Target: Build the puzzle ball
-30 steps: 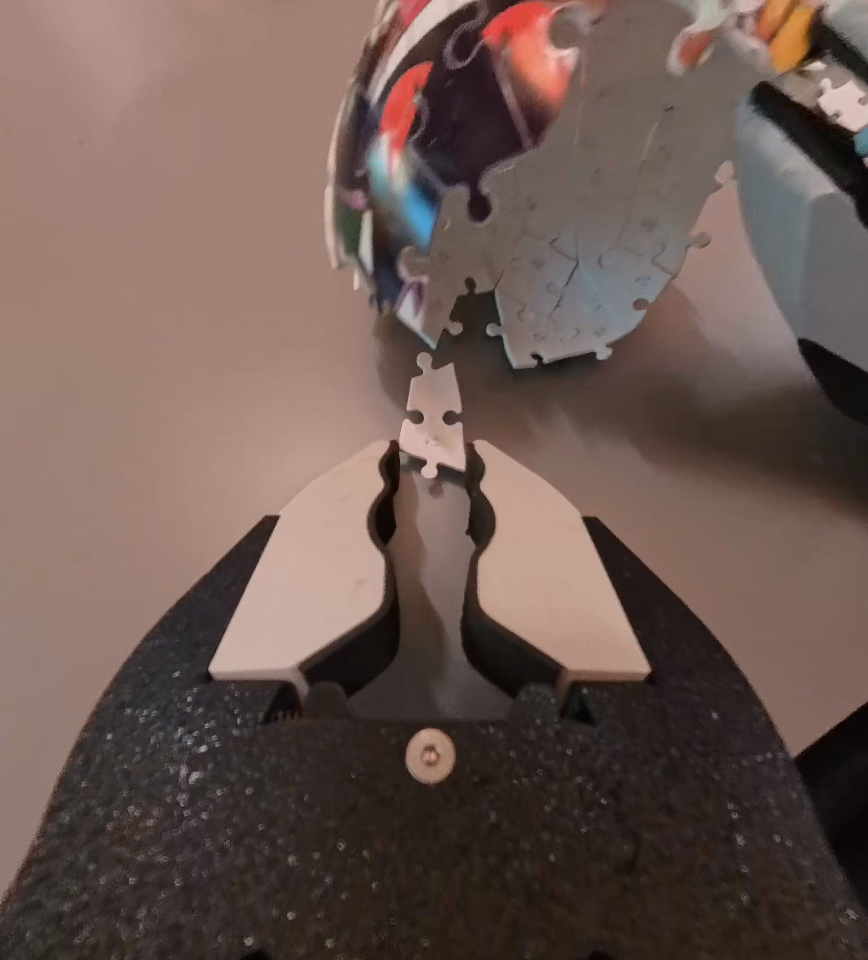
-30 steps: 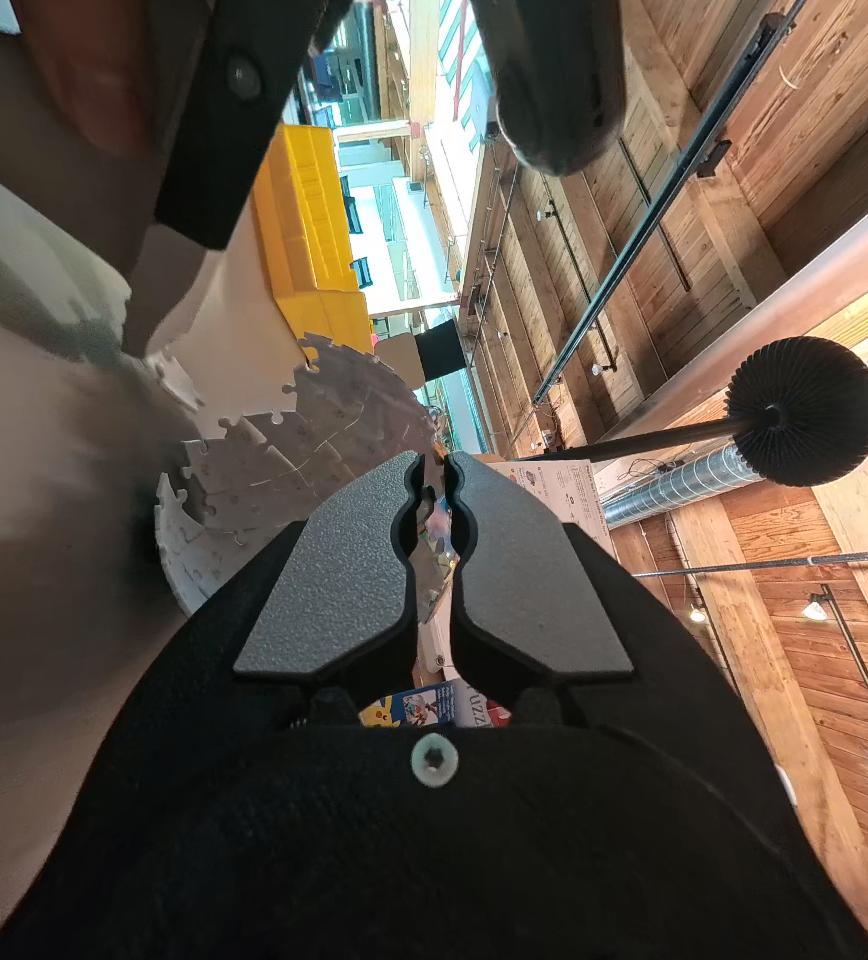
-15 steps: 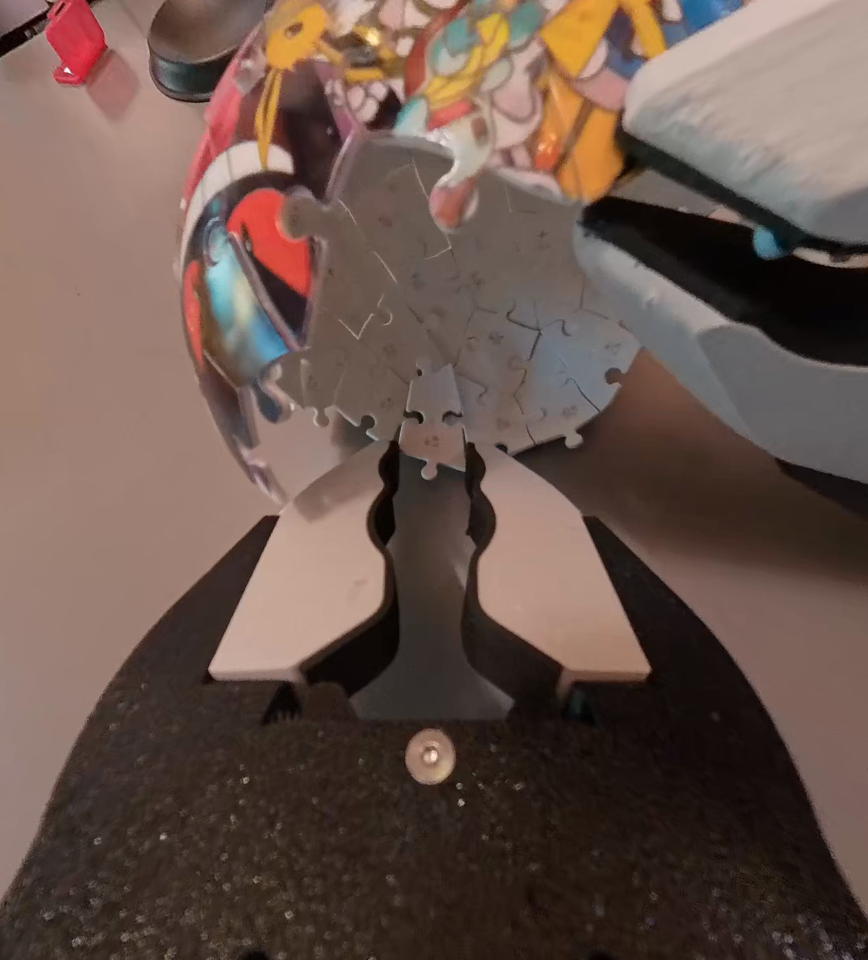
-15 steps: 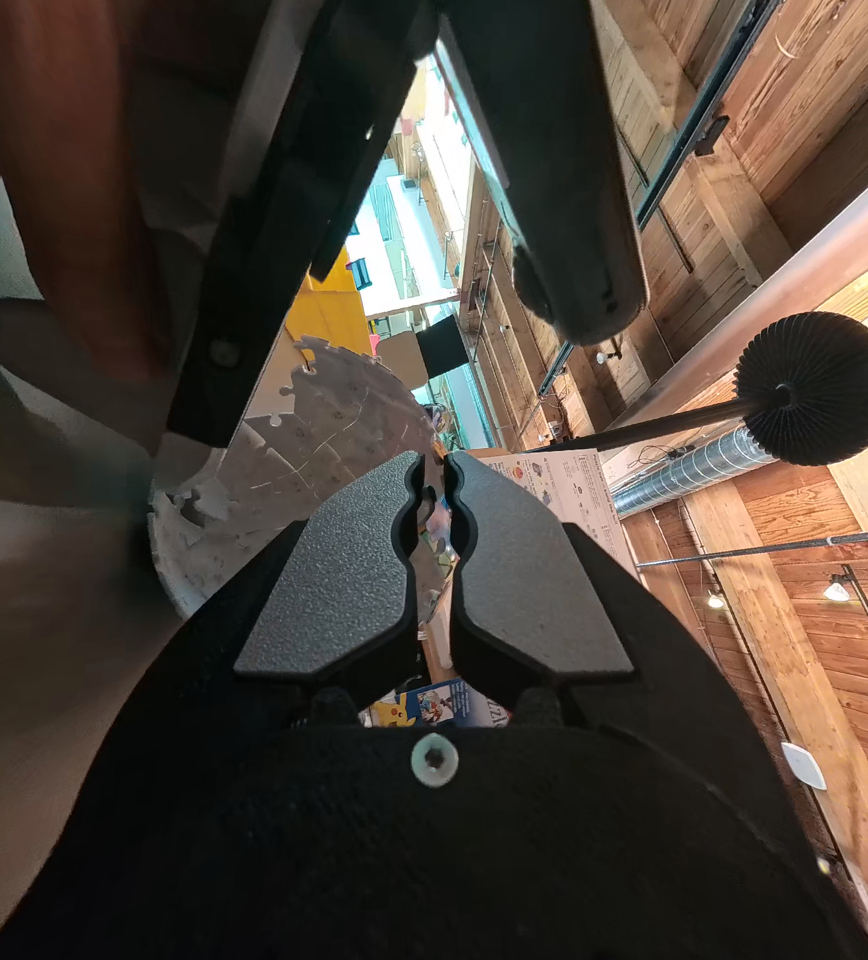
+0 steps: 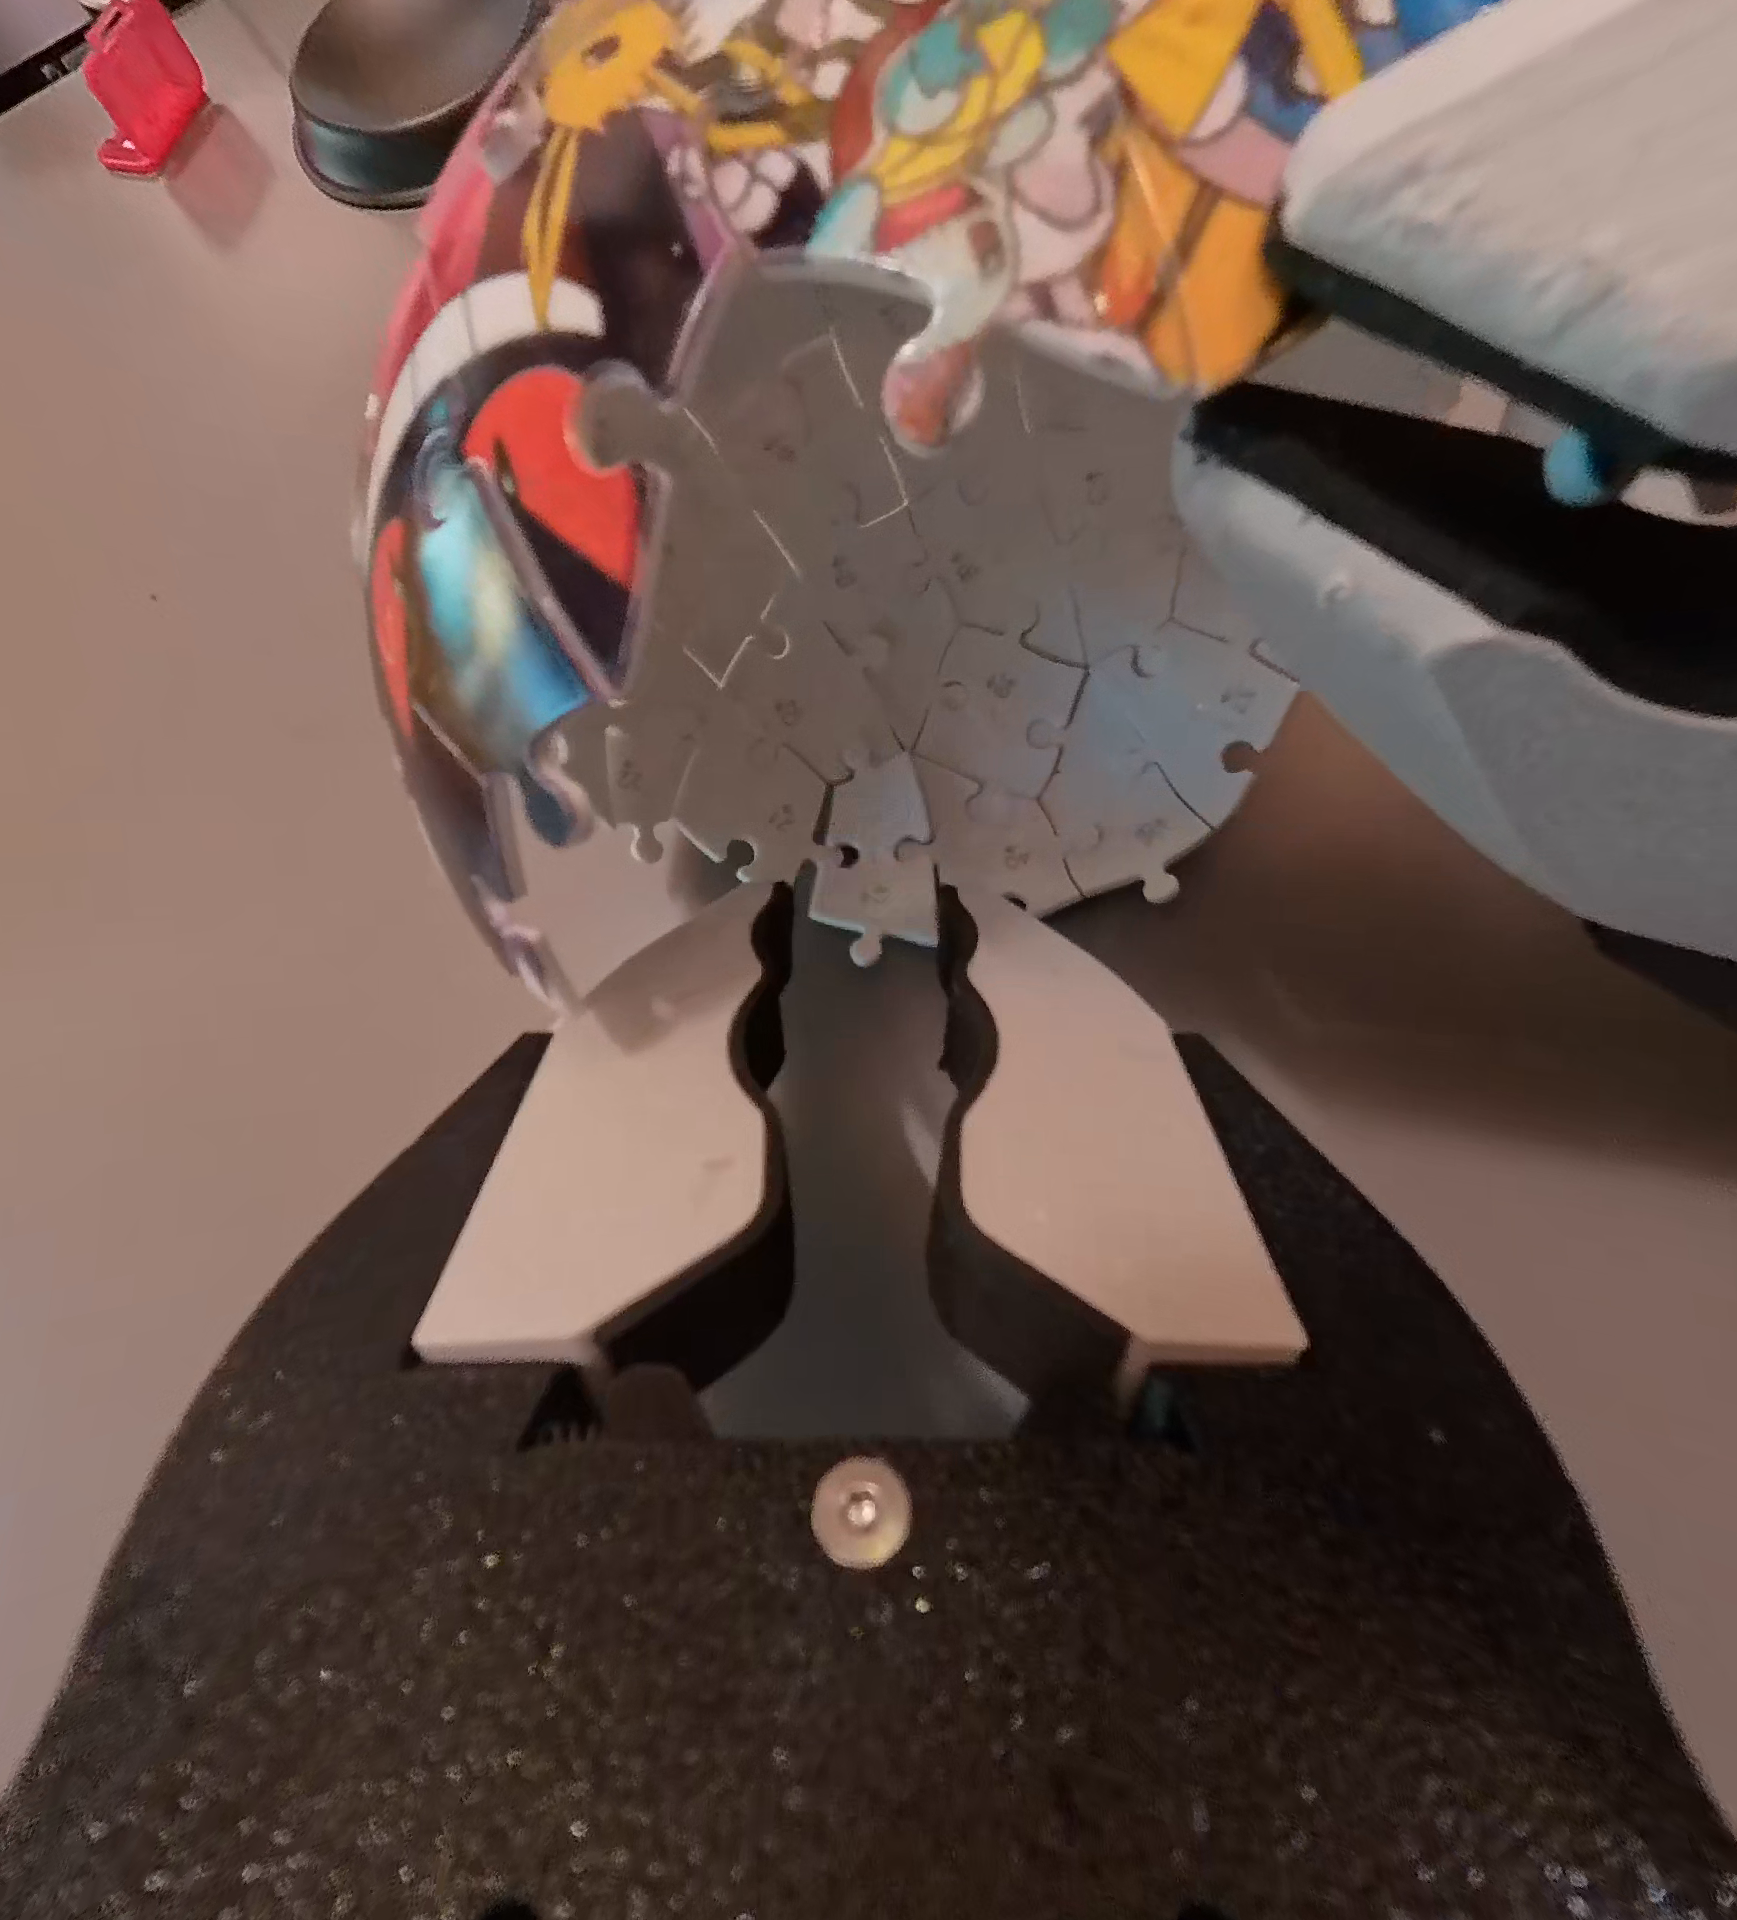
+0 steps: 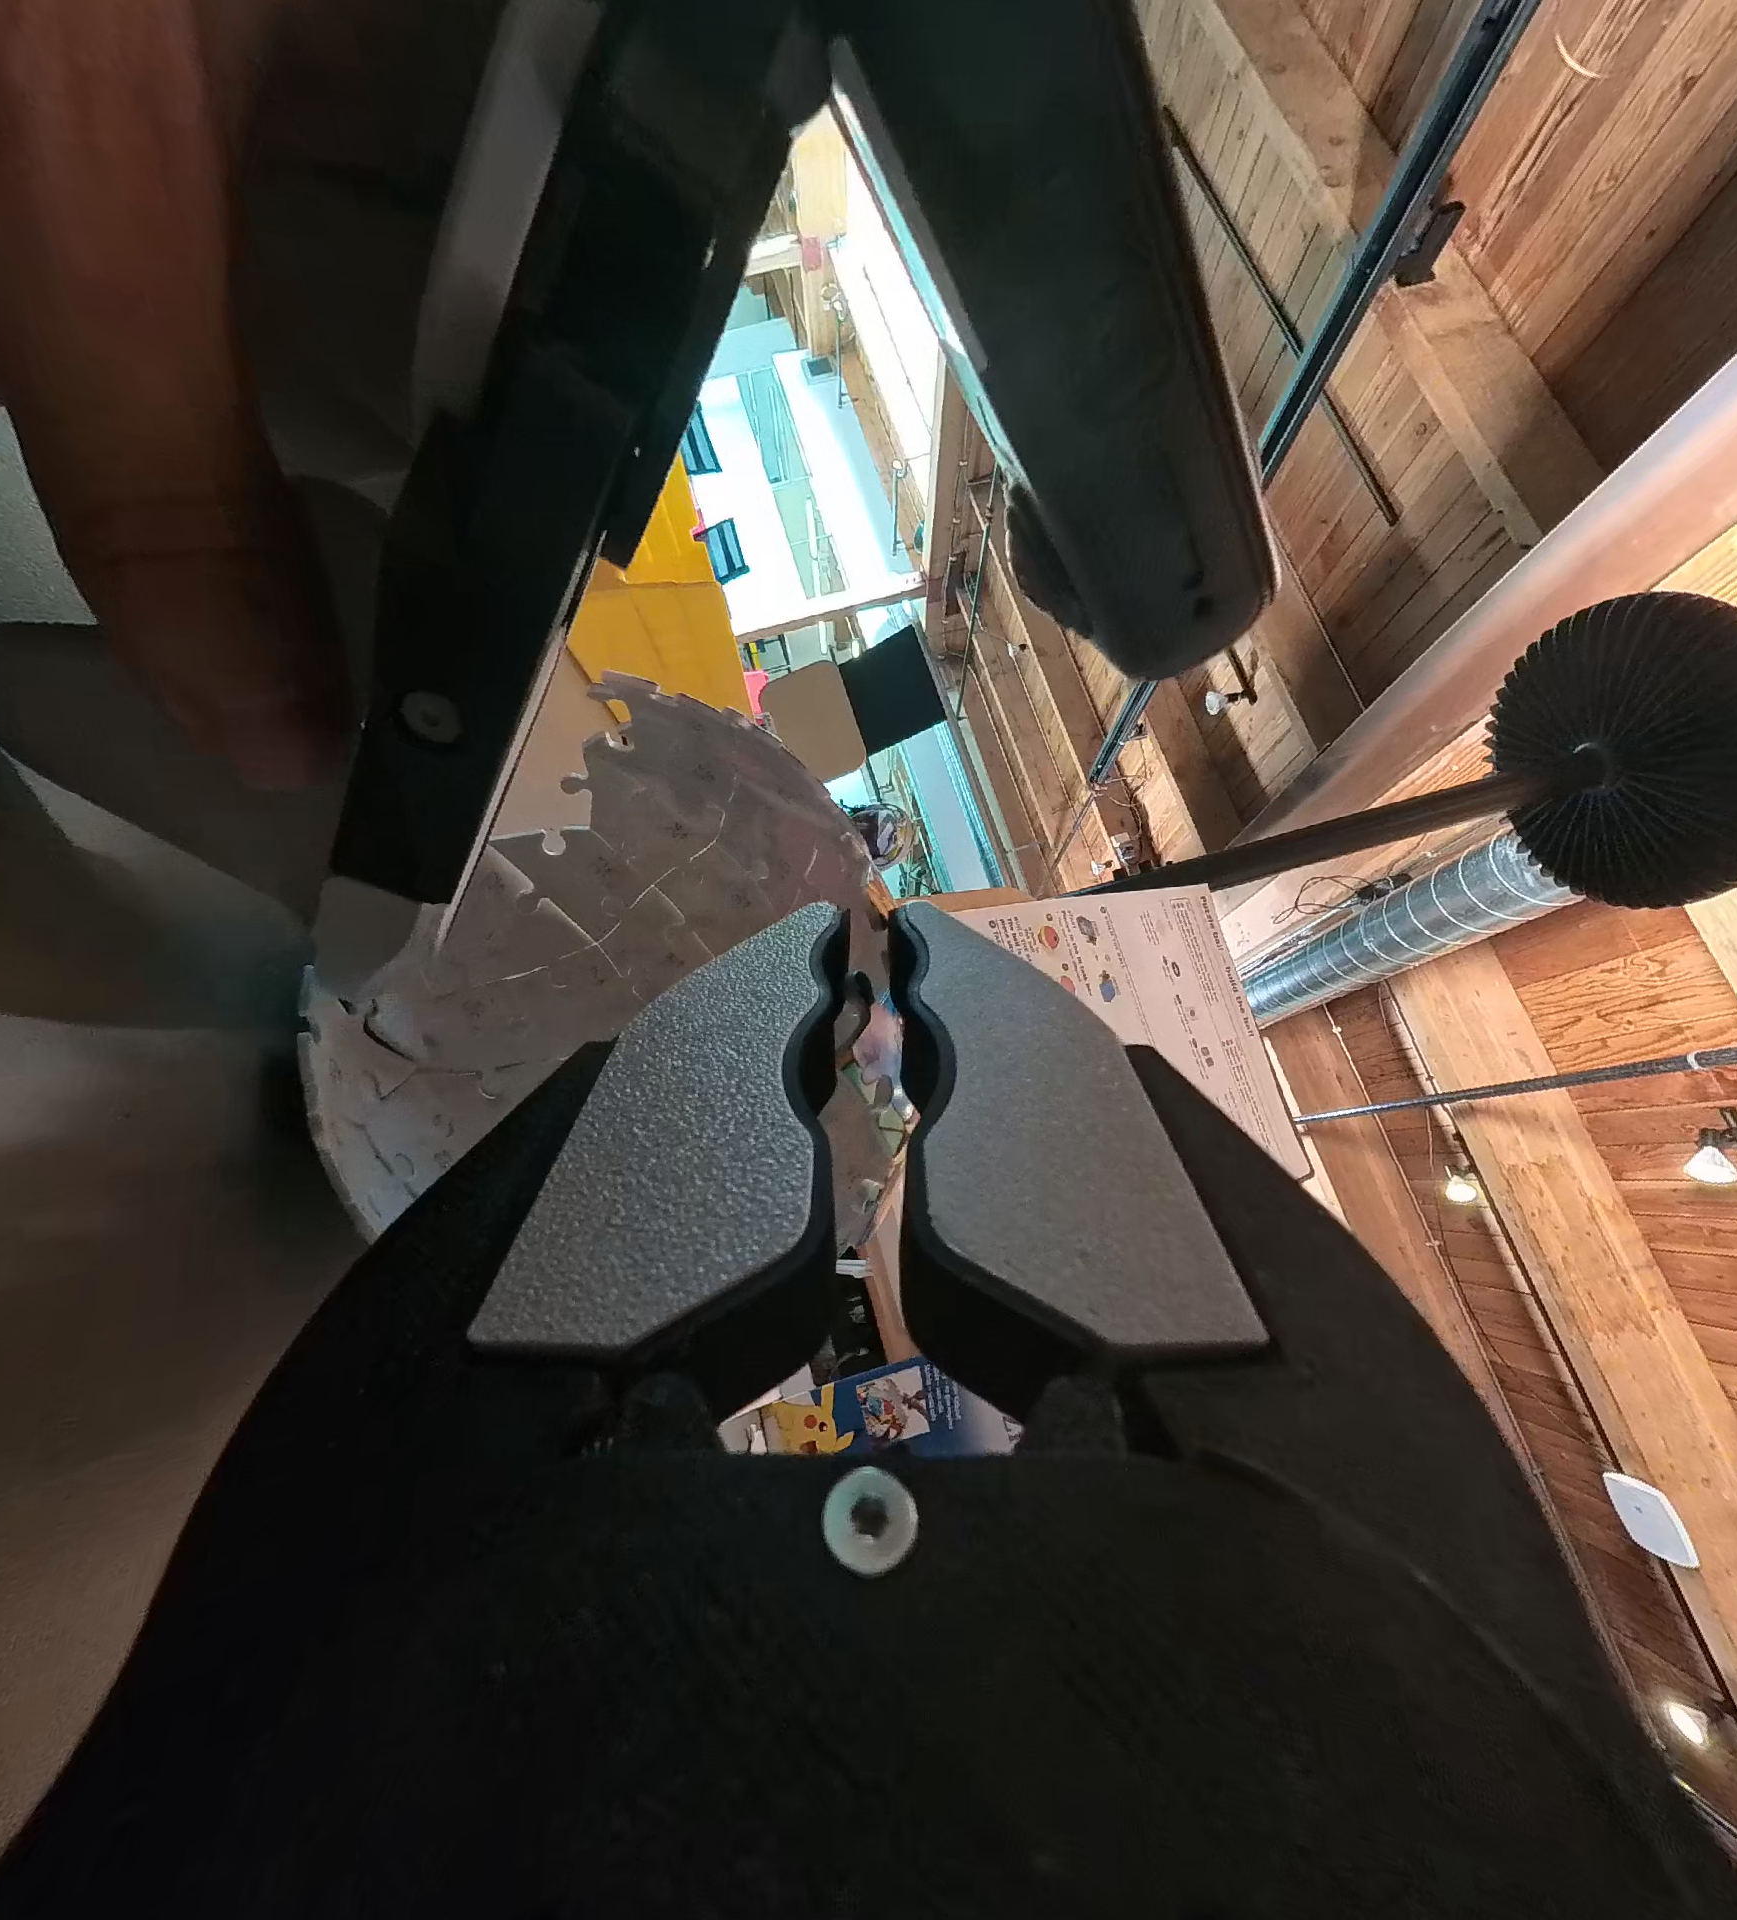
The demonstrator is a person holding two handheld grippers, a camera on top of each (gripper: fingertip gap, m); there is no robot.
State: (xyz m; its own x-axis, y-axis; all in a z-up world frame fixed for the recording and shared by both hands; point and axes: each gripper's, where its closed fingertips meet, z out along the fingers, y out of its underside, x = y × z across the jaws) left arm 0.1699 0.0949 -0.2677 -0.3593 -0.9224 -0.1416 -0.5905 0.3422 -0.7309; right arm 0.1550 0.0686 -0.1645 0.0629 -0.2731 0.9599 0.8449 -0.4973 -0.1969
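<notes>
One piece (image 5: 874, 873) pinched in L gripper (image 5: 864, 930), pressed at shell (image 5: 947, 623) rim gap to seat tab; R gripper (image 6: 869, 935) clamped on shell edge, held off table (image 5: 116, 727) to brace vs push.

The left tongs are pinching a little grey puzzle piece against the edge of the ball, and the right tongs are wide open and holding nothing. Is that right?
Not quite. The right tongs are not open: the right wrist view shows them shut on the rim of the puzzle ball. The rest holds: in the left wrist view the left tongs pinch the grey puzzle piece against the ball's edge.
</notes>
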